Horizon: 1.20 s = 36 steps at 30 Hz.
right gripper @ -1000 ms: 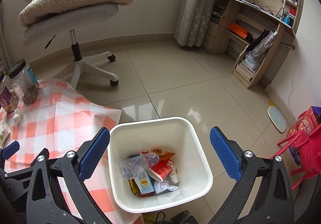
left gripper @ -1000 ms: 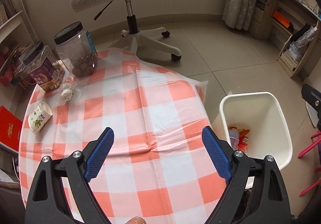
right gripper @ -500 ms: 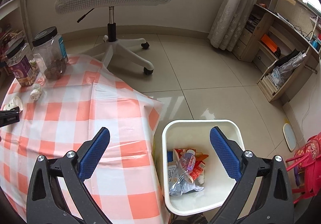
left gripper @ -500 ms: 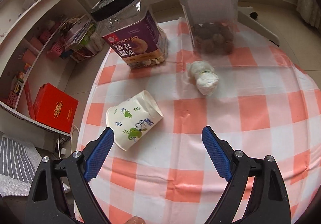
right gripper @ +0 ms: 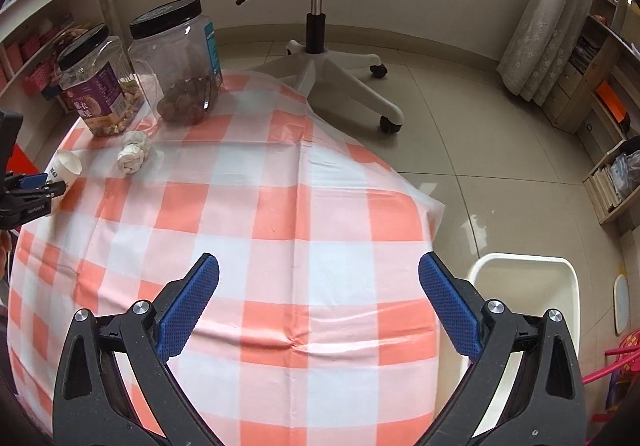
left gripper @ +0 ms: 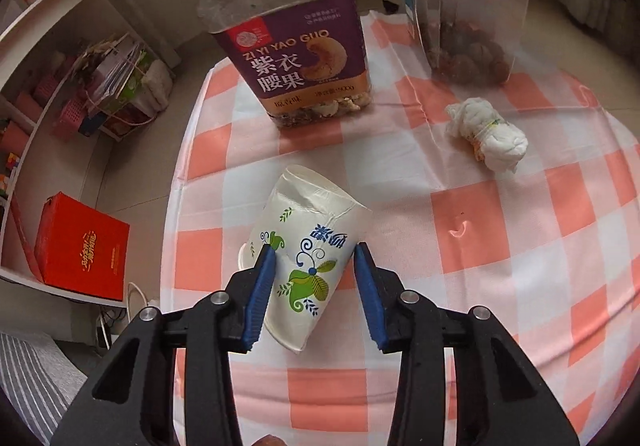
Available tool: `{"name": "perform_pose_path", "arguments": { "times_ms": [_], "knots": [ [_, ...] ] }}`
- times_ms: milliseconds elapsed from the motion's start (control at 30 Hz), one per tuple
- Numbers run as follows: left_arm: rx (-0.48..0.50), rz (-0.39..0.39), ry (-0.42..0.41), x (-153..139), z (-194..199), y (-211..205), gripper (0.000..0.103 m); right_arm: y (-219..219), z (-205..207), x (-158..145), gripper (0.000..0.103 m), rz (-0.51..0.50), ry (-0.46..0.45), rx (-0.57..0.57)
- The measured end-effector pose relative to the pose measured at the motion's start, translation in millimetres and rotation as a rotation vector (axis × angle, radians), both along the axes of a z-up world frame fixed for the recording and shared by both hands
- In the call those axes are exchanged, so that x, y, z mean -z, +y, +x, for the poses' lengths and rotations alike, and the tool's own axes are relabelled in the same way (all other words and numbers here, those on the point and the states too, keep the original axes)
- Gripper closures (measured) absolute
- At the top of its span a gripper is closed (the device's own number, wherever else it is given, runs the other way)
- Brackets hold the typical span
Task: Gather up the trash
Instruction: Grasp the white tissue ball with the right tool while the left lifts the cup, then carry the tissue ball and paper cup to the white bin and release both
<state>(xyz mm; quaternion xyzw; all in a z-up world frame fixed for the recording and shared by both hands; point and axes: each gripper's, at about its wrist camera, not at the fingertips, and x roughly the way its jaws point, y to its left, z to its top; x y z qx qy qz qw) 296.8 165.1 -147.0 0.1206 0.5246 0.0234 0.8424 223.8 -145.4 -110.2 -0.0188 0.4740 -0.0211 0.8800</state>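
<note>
Two pieces left: paper cup and wad of tissue, both on the checked tablecloth.
Change, left side: a second ago wide open above bare cloth with the bin in sight; now down over the cup near the table's left edge.
Left gripper: closing, cup between the blue pads, left pad already denting the wall, right pad at its side.
Cup: on its side, crumpled, in front of the cashew jar; not yet lifted.
Tissue: to the right of the cup, apart from it, below the second jar.
Change, right side: swung from above the bin to over the table.
Right gripper: fingers wide apart, nothing between them.
Bin: on the floor beside the table's right edge.
Meaning: grip nearly made; probably lift and carry to the bin next.
</note>
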Motion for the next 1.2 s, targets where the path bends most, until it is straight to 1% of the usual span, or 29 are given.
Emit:
{"name": "perform_pose_path", "arguments": {
  "times_ms": [67, 100, 200, 300, 367, 467, 600, 633, 700, 733, 767, 800, 833, 933, 967, 1067, 1133, 1167, 1200],
  "knots": [
    [-0.036, -0.093, -0.057, -13, -23, 16, 0.069, 31, 18, 6, 0.007, 0.027, -0.002, -0.055],
    [-0.044, -0.131, -0.079, -17, -36, 23, 0.069, 47, 25, 8, 0.007, 0.039, -0.015, -0.087],
    [-0.064, -0.193, -0.137, -24, -75, 38, 0.069, 95, 41, 19, 0.007, 0.02, -0.044, -0.181],
    [-0.111, -0.288, -0.176, -24, -102, 60, 0.07, 132, 58, 34, 0.011, -0.001, -0.035, -0.249],
    [-0.142, -0.348, -0.208, -24, -122, 71, 0.07, 148, 68, 41, 0.019, 0.008, -0.029, -0.283],
    [-0.142, -0.405, -0.253, -23, -145, 76, 0.069, 163, 81, 48, 0.021, 0.012, -0.035, -0.296],
    [-0.15, -0.482, -0.263, -6, -161, 75, 0.069, 167, 98, 55, 0.024, 0.047, -0.066, -0.305],
    [-0.155, -0.496, -0.258, 0, -162, 74, 0.069, 169, 103, 58, 0.024, 0.05, -0.068, -0.308],
    [-0.158, -0.507, -0.251, 9, -164, 73, 0.07, 173, 112, 65, 0.029, 0.042, -0.064, -0.307],
    [-0.157, -0.505, -0.251, 11, -166, 73, 0.072, 174, 117, 69, 0.042, 0.045, -0.056, -0.309],
    [-0.16, -0.507, -0.247, 13, -165, 73, 0.076, 176, 121, 73, 0.059, 0.054, -0.045, -0.312],
    [-0.167, -0.512, -0.241, 15, -165, 75, 0.079, 177, 124, 77, 0.069, 0.071, -0.034, -0.32],
    [-0.174, -0.518, -0.233, 17, -164, 77, 0.082, 178, 125, 78, 0.073, 0.078, -0.031, -0.316],
    [-0.212, -0.522, -0.222, 22, -165, 84, 0.093, 177, 116, 75, 0.075, 0.119, -0.04, -0.31],
    [-0.218, -0.527, -0.214, 23, -165, 86, 0.095, 176, 110, 74, 0.075, 0.126, -0.039, -0.309],
    [-0.235, -0.534, -0.176, 26, -166, 87, 0.095, 175, 86, 68, 0.075, 0.124, -0.03, -0.316],
    [-0.243, -0.54, -0.155, 24, -169, 88, 0.094, 172, 65, 63, 0.075, 0.143, -0.02, -0.328],
    [-0.254, -0.528, -0.154, 21, -170, 90, 0.085, 171, 53, 59, 0.075, 0.15, -0.023, -0.34],
    [-0.264, -0.509, -0.151, 19, -170, 92, 0.069, 170, 40, 54, 0.075, 0.149, -0.028, -0.354]
  ]
}}
